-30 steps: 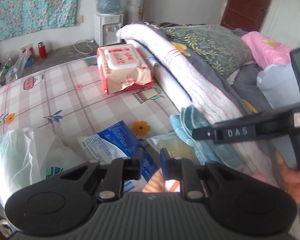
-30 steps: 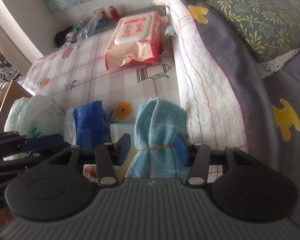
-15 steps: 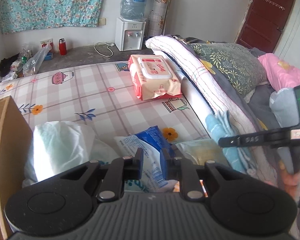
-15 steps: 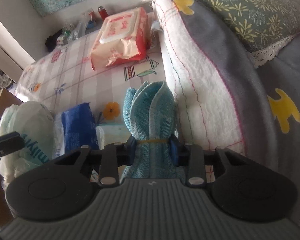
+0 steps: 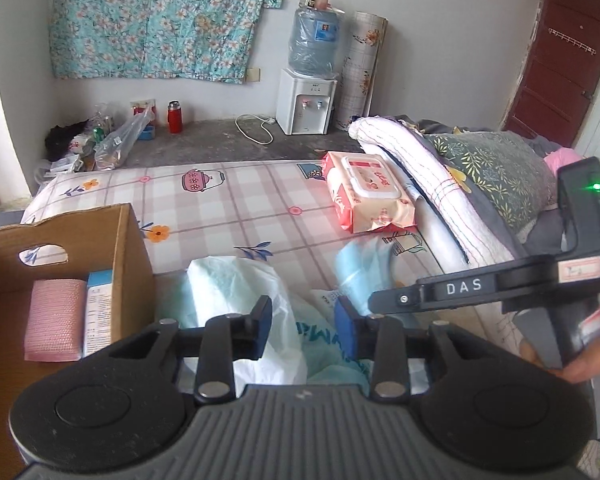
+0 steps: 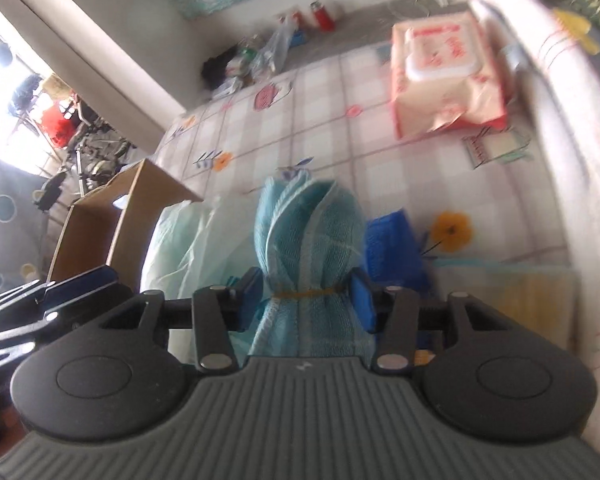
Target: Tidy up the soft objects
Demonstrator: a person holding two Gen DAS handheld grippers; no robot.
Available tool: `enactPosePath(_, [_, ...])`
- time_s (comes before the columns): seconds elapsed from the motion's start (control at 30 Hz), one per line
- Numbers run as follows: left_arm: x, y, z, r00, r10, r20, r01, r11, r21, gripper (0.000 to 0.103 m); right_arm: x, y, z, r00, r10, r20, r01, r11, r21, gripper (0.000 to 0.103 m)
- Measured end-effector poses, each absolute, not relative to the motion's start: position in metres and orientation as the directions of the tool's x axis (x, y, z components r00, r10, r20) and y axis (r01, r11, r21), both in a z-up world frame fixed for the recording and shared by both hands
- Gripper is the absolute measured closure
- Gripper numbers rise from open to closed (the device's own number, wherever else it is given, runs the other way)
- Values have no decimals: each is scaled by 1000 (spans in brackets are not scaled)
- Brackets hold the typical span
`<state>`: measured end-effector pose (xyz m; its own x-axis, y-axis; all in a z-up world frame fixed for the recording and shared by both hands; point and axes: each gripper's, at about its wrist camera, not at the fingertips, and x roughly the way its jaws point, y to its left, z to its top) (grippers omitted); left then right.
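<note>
A light blue towel bundle (image 6: 308,224), tied with a yellow band, stands between the pads of my right gripper (image 6: 306,300). Its jaws are opening, but the pads still touch the bundle's sides and it hangs above the bed. In the left wrist view the same towel (image 5: 360,264) is a blur ahead of the right gripper's fingers (image 5: 460,286). My left gripper (image 5: 303,320) hovers over a white plastic bag (image 5: 240,288); its jaws are opening with nothing between them. A cardboard box (image 5: 132,248) at the left holds a pink rolled cloth (image 5: 54,320) and a white-and-blue packet (image 5: 98,312).
A pack of wet wipes (image 5: 370,196) lies on the checked sheet further back. A blue packet (image 6: 392,248) and a pale yellow packet (image 6: 520,292) lie near the towel. A rolled blanket (image 5: 432,184) and pillows border the right side. A hand (image 5: 588,364) holds the right gripper.
My right gripper closed on the towel bundle, lifted it and carried it left over the bag. My left gripper rose, drew back toward the box and spread its jaws.
</note>
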<state>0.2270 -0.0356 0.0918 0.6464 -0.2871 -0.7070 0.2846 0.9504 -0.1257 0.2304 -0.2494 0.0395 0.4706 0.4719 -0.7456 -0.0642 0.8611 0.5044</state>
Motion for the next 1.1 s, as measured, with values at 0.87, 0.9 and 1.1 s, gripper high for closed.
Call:
enactPosePath(0.87, [293, -190, -12, 175, -444, -879, 459, 826, -326, 79, 216, -374, -26, 321, 313, -894, 280, 870, 406, 44])
enactPosePath(0.9, [296, -190, -15, 167, -444, -880, 453, 828, -331, 79, 217, -375, -27, 321, 318, -892, 285, 866, 411, 43])
enactPosePath(1.1, [303, -201, -24, 150, -449, -881, 449, 825, -344, 73, 224, -382, -33, 338, 346, -875, 304, 840, 449, 39])
